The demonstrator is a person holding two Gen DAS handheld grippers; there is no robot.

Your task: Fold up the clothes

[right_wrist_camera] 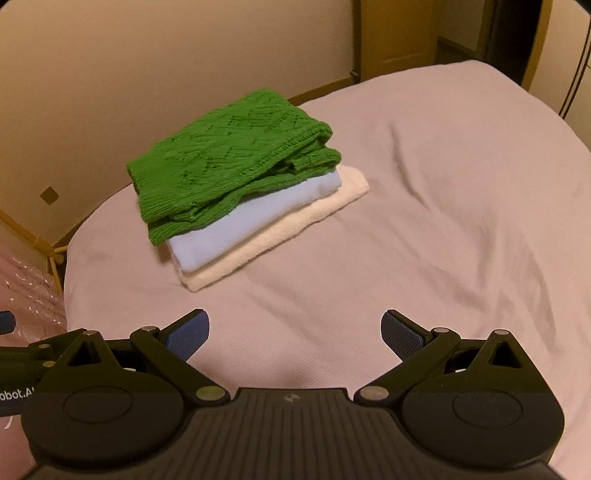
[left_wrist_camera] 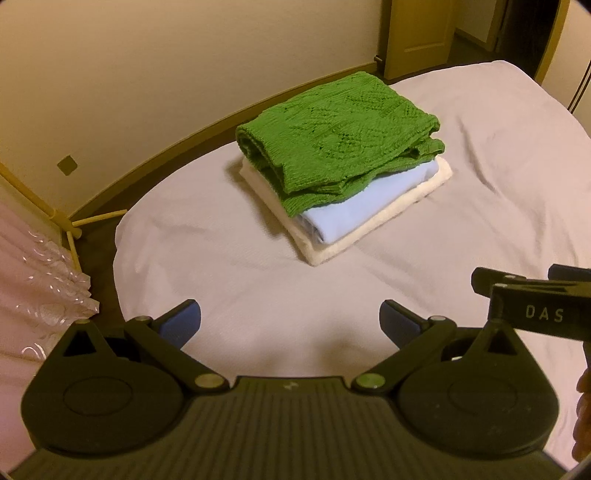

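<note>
A folded green knit sweater [left_wrist_camera: 332, 136] lies on top of a folded light blue garment [left_wrist_camera: 365, 206] and a folded cream towel [left_wrist_camera: 373, 229], stacked on the bed. The same stack shows in the right wrist view: green sweater [right_wrist_camera: 229, 162], blue garment [right_wrist_camera: 251, 225], cream towel [right_wrist_camera: 280, 240]. My left gripper [left_wrist_camera: 290, 321] is open and empty, held above the sheet in front of the stack. My right gripper [right_wrist_camera: 295, 332] is open and empty, also short of the stack. Part of the right gripper's body [left_wrist_camera: 535, 306] shows at the left view's right edge.
The bed's pale pink sheet [left_wrist_camera: 480, 184] is wrinkled to the right of the stack. A cream wall [left_wrist_camera: 147, 74] and wooden baseboard run behind the bed. A pink curtain-like cloth [left_wrist_camera: 33, 277] and a wooden rack [left_wrist_camera: 70, 225] stand at left. A door [left_wrist_camera: 417, 33] is at the back.
</note>
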